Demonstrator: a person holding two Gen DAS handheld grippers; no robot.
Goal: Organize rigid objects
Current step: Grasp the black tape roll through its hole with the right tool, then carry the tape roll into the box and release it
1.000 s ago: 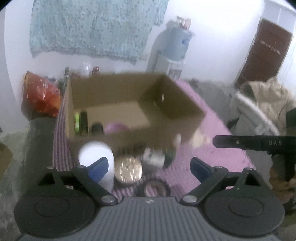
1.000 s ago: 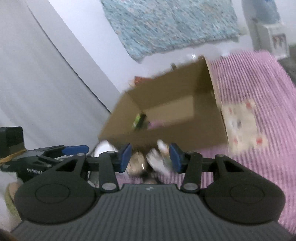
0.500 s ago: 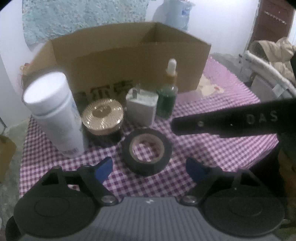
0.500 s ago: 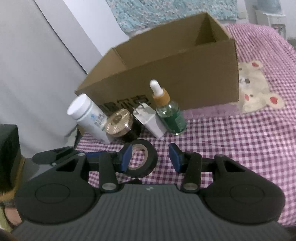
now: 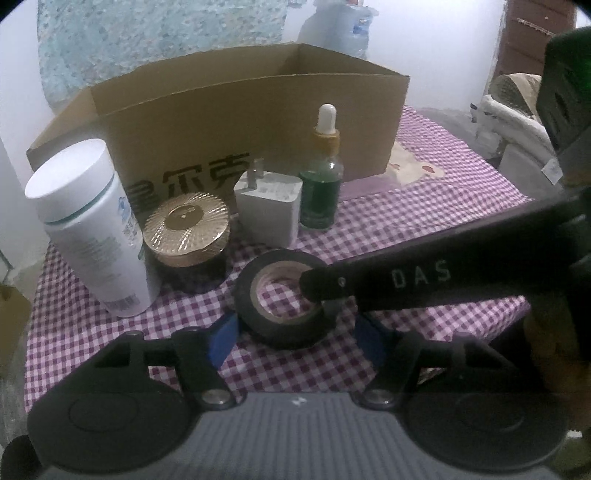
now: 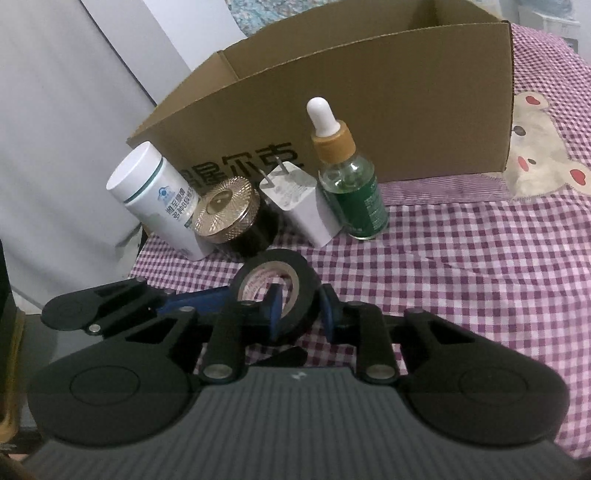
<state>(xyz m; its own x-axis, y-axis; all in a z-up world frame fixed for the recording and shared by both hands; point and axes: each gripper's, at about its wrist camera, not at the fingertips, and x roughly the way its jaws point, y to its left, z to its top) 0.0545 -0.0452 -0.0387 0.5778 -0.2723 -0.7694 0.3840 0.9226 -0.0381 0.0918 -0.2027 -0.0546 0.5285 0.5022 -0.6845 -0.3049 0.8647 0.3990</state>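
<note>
A black tape roll [image 5: 284, 299] [image 6: 277, 288] lies on the checked cloth. My right gripper [image 6: 299, 314] is shut on its near wall, one finger inside the hole and one outside. My left gripper [image 5: 295, 339] is open, its blue fingertips on either side of the roll, just short of it. Behind the roll stand a white bottle [image 5: 88, 225] [image 6: 159, 199], a gold-lidded jar [image 5: 186, 236] [image 6: 229, 214], a white charger plug [image 5: 267, 214] [image 6: 299, 206] and a green dropper bottle [image 5: 321, 181] [image 6: 347, 177]. An open cardboard box [image 5: 236, 122] [image 6: 369, 99] stands behind them.
The purple checked cloth [image 6: 480, 266] covers the table, with a bear patch [image 6: 535, 147] at the right. The table's left edge drops off beside the white bottle. A water dispenser [image 5: 343, 26] and a brown door [image 5: 532, 40] stand at the back.
Both grippers have come down and forward to the tape roll. The right gripper has shut on the roll's wall. The left gripper's fingers have narrowed around the roll.
</note>
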